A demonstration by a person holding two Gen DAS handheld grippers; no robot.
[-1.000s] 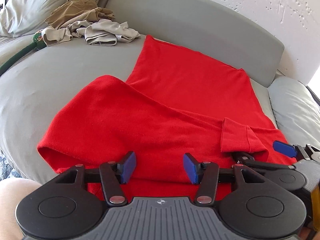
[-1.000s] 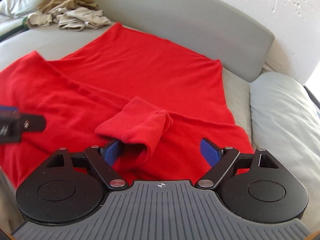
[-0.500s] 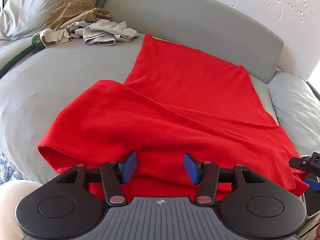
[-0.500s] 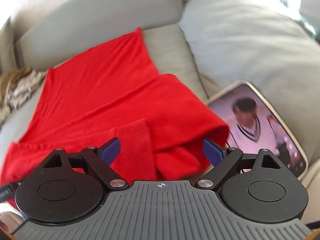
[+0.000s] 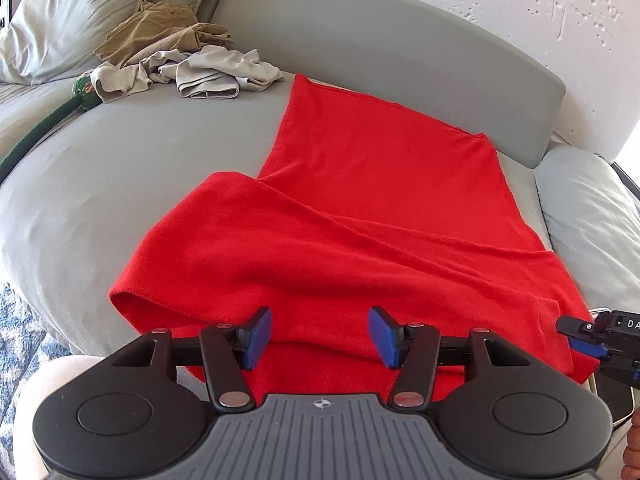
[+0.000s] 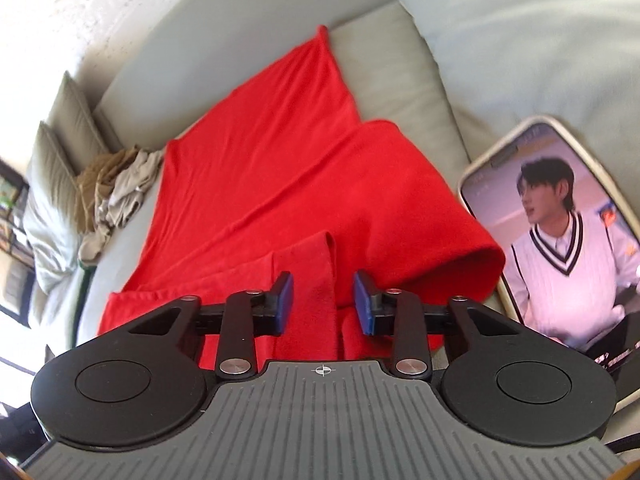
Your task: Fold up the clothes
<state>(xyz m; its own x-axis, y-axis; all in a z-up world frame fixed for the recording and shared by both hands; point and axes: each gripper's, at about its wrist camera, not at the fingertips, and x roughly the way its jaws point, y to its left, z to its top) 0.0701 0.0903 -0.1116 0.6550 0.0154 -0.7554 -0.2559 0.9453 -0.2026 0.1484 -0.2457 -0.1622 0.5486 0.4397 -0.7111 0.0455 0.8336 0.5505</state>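
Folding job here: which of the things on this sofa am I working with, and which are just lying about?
In the job:
- red garment
- right gripper, jaws closing with a strip of the red cloth between them
- left gripper, at the garment's near edge

Lying about:
- beige clothes pile
- phone, screen on
- pillows
- green object

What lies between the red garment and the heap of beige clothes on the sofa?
Nothing: in the left wrist view, only bare grey sofa cushion separates the red garment from the heap of beige clothes.
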